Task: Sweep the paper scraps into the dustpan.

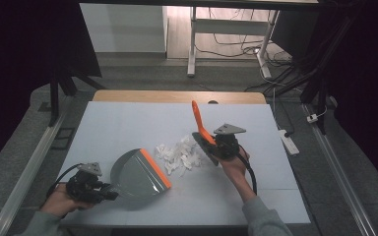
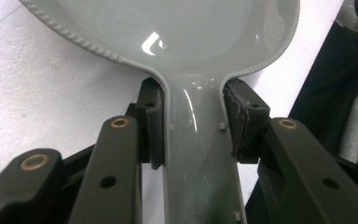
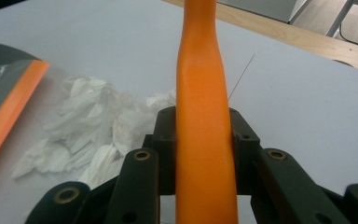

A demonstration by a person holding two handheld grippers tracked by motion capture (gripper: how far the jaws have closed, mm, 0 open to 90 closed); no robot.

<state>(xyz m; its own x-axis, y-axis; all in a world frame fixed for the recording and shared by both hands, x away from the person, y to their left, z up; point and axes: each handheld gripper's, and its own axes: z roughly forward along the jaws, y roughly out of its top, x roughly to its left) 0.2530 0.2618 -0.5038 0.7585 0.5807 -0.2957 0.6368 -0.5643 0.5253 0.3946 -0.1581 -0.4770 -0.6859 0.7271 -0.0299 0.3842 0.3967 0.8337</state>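
**Dustpan and brush held on either side of a heap of paper scraps**

The left gripper [image 1: 109, 191] sits at the near left of the table [image 1: 128, 118], its jaws clamped narrow on the grey handle of the dustpan [image 1: 139, 174]. In the left gripper view the pads press against both sides of that handle [image 2: 198, 154], just below where it widens into the pan's bowl. The dustpan lies on the white tabletop with its orange lip [image 1: 156, 168] turned to the right and far side, facing the heap.

The paper scraps [image 1: 179, 155], white and crumpled, lie in a loose heap near the middle of the table, just beside the orange lip and touching or almost touching it at the near end. In the right gripper view the scraps [image 3: 88, 130] spread to the left of the brush handle, with the dustpan's orange edge [image 3: 9, 109] beyond them at the left border.

The right gripper [image 1: 210, 142] is at the right of the heap, its jaws closed on the orange handle of the brush [image 1: 198, 123]. The handle [image 3: 204, 140] stands between the pads and rises up and away toward the far side of the table. The brush's dark head reaches down at the right edge of the scraps; whether its bristles touch them cannot be made out.
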